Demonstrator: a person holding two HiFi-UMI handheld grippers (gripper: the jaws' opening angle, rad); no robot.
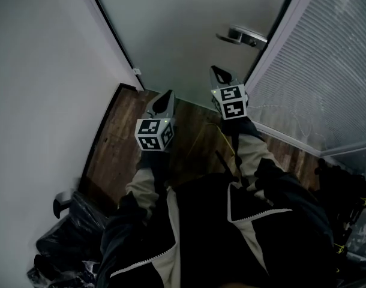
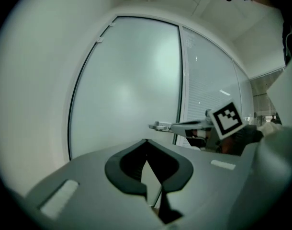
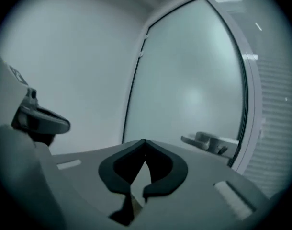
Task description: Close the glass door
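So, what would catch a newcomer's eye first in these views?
The frosted door fills the top of the head view, with its metal handle at its right edge, beside the blinds. Below it the left tongs and right tongs, both shut and empty, point at the door, the right one nearer the handle.

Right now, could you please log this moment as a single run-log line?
glass door: looks closed | handle: not gripped | left tool: shut, empty | right tool: shut, empty

White wall (image 1: 39, 71), dk wood floor (image 1: 120, 155)
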